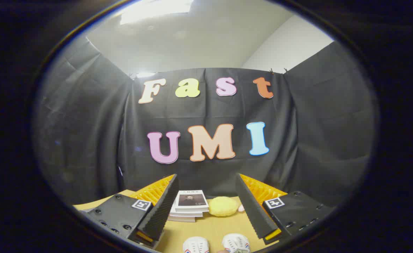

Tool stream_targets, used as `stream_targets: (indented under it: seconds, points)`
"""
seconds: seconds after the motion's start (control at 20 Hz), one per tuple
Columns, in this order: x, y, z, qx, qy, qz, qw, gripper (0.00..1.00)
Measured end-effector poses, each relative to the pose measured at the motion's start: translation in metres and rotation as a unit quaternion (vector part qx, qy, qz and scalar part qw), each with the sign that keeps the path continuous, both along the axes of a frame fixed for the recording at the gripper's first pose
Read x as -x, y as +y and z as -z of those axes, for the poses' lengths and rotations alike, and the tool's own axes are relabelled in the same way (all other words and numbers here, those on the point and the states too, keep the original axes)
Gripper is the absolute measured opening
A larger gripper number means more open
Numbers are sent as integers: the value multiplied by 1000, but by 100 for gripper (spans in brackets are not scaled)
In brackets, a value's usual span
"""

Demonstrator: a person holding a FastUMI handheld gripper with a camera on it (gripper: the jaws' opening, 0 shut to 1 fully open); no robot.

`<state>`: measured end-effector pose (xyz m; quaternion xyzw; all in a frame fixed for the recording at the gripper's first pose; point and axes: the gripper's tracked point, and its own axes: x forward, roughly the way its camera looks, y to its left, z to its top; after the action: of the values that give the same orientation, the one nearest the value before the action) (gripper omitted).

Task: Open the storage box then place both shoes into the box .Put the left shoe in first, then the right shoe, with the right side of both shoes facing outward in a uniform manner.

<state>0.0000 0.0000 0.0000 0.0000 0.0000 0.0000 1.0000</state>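
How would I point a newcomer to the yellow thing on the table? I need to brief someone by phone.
Start at the tan wooden table before the black cloth wall. Beyond the open jaws of the gripper, a stack of white books lies at the back. The round, fuzzy yellow plush sits beside that stack, soft and rounded where the books are flat and the white shoes nearer.

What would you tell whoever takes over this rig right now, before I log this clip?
Gripper: open, fingers spread wide, holding nothing.
Two white shoes sit side by side on the wooden table, low between the fingers.
Further ahead lie a stack of books and a yellow plush object beside it.
Storage box: I can't place it from here.
Done: nothing evident. Left: open the box, load left shoe, then right.
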Motion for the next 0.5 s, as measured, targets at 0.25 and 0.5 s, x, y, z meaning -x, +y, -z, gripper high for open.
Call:
stream_targets:
  seconds: [0.25, 0.5]
  points:
    - [1, -7, -5, 17, -3, -13, 1000, 100]
    - [-2, -20, -12, 31, -11, -12, 999, 100]
